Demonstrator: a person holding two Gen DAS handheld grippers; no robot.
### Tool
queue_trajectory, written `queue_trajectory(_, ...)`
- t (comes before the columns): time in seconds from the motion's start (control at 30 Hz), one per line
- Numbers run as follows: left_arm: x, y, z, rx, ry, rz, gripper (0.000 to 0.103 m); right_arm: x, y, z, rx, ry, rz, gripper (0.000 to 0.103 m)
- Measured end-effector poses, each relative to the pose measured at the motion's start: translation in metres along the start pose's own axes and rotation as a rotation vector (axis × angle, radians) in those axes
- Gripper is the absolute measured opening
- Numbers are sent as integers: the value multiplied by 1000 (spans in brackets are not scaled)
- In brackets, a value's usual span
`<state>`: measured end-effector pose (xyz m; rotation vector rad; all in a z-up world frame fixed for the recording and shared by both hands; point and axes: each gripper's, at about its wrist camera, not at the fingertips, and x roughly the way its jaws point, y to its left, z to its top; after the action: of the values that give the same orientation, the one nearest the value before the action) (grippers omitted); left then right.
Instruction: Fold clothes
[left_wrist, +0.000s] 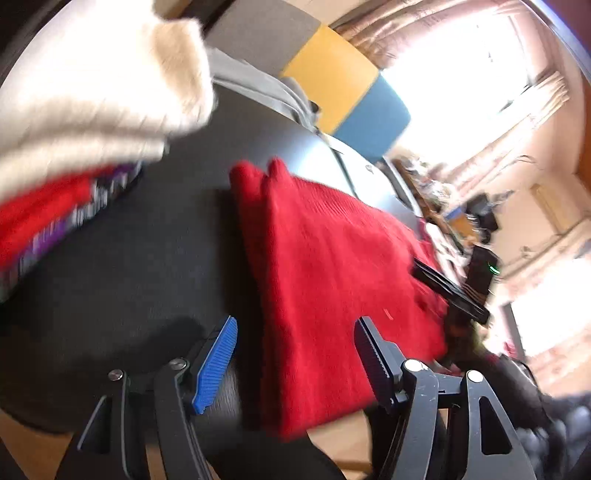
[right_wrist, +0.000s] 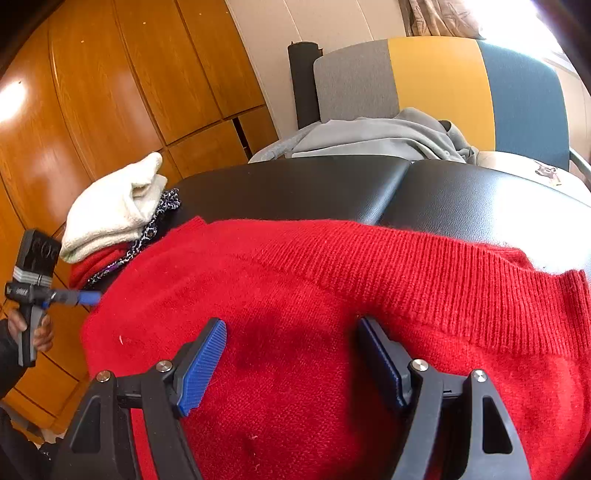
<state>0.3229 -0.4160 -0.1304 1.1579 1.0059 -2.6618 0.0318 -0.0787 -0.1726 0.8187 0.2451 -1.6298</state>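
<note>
Black padded surface (right_wrist: 295, 184), red sweater (right_wrist: 295, 295), both hand-held grippers (left_wrist: 295, 354) (right_wrist: 291, 354) agape, empty

Sweater (right_wrist: 332, 314) showing red; stack top (right_wrist: 110, 210) cream; chair (right_wrist: 443, 88) showing grey, yellow, blue; pads (right_wrist: 201, 365) blue.

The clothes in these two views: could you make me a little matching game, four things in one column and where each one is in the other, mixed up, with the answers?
Things:
1. red sweater
2. cream knit
3. grey garment
4. right gripper

Places:
A. top of the folded pile at the left end of the black table
B. heaped beyond the table's far edge, before the grey, yellow and blue chair back
C. spread flat over the table's near part
D. jaws open above the red knit

Pairs: 1-C, 2-A, 3-B, 4-D
</note>
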Motion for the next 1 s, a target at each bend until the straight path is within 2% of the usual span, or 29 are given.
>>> queue_trajectory(0.13, 24, -17, 24, 48, -22, 73, 63, 0, 0, 0, -3, -1, -2, 75)
queue_trajectory(0.2, 38, -23, 34, 59, -14, 129, 51, 0, 0, -1, -4, -2, -2, 75)
queue_trajectory(0.27, 52, -17, 42, 23, 22, 161, 50, 0, 0, -1, -2, -3, 0, 75)
queue_trajectory(0.3, 58, -13, 45, 0, 36, 172, 37, 0, -1, -1, 0, -4, 2, 75)
queue_trajectory(0.37, 56, -14, 46, -5, 4, 199, 11, -1, -2, -1, 5, -7, 10, 75)
queue_trajectory(0.47, 36, -23, 38, 27, -85, 210, 9, -2, -5, -1, 15, -12, 24, 75)
queue_trajectory(0.6, 45, -11, 23, 6, -58, 296, 6, -2, -7, -1, 25, -16, 40, 75)
queue_trajectory(0.73, 48, -3, 18, -32, -67, 280, 12, -3, -7, -1, 29, -18, 48, 76)
queue_trajectory(0.8, 45, -1, 19, -63, -68, 259, 35, -3, -7, -1, 30, -18, 48, 76)
queue_trajectory(0.83, 44, 1, 19, -83, -64, 245, 42, -3, -7, -1, 31, -19, 49, 76)
queue_trajectory(0.87, 41, 0, 17, -93, -70, 242, 54, -3, -7, -1, 32, -19, 51, 76)
queue_trajectory(0.9, 38, -2, 15, -93, -82, 246, 62, -3, -7, -1, 33, -18, 51, 76)
queue_trajectory(0.97, 30, -12, 10, -65, -117, 266, 69, -3, -7, -1, 31, -16, 49, 76)
queue_trajectory(1.0, 27, -20, 8, -45, -134, 278, 78, -3, -7, -1, 30, -16, 48, 76)
